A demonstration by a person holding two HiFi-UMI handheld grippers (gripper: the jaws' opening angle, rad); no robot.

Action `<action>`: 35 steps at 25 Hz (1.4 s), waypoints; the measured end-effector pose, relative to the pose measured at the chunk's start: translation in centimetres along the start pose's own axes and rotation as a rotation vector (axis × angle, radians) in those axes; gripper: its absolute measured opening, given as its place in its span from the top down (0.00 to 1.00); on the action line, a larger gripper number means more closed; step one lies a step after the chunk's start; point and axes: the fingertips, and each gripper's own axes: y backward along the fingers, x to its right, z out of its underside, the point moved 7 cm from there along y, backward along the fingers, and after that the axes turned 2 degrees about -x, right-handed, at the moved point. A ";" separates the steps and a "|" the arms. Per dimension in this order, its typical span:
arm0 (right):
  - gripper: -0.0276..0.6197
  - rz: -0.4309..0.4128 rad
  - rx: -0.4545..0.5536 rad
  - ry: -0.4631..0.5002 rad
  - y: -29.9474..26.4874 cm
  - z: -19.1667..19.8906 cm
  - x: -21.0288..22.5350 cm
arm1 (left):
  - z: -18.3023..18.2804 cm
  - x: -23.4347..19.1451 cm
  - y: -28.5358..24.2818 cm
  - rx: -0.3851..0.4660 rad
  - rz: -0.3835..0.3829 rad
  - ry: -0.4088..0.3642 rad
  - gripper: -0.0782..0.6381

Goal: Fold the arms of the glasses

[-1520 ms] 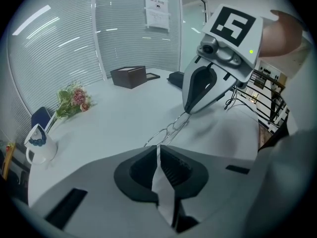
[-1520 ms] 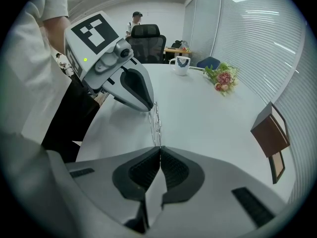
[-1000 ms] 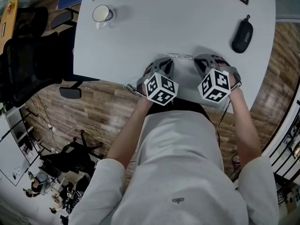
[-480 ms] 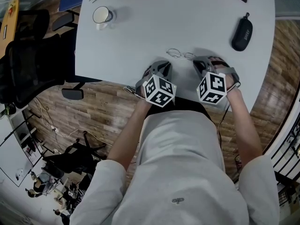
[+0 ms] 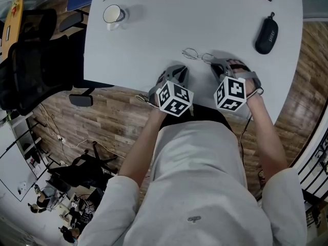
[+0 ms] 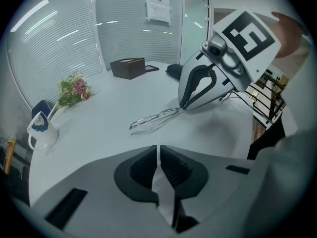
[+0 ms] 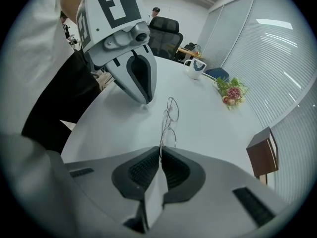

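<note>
Thin wire-framed glasses [image 5: 197, 55] lie on the white table [image 5: 154, 40], just beyond both grippers. In the right gripper view the glasses [image 7: 170, 117] run straight away from my right gripper [image 7: 160, 150], whose tips pinch the near end of the frame while its jaws are opening slightly. My left gripper [image 6: 158, 147] is shut with nothing in it, its tips resting near the table a little left of the glasses [image 6: 154, 121]. From the head view, the left gripper [image 5: 178, 76] and right gripper [image 5: 218, 65] sit side by side at the table's near edge.
A white mug [image 5: 112, 15] stands at the far left of the table and a black glasses case [image 5: 266, 36] at the far right. Flowers [image 6: 72, 90] and a brown box [image 6: 128, 67] lie at the back. A black office chair [image 5: 31, 60] stands left of the table.
The glasses have shifted a little farther onto the table and turned, their left end now pointing away. Both grippers stay at the near edge.
</note>
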 end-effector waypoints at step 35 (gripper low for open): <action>0.88 0.175 -0.082 -0.458 3.2 -4.4 -3.0 | 2.5 -4.2 5.2 0.151 0.175 -0.090 0.84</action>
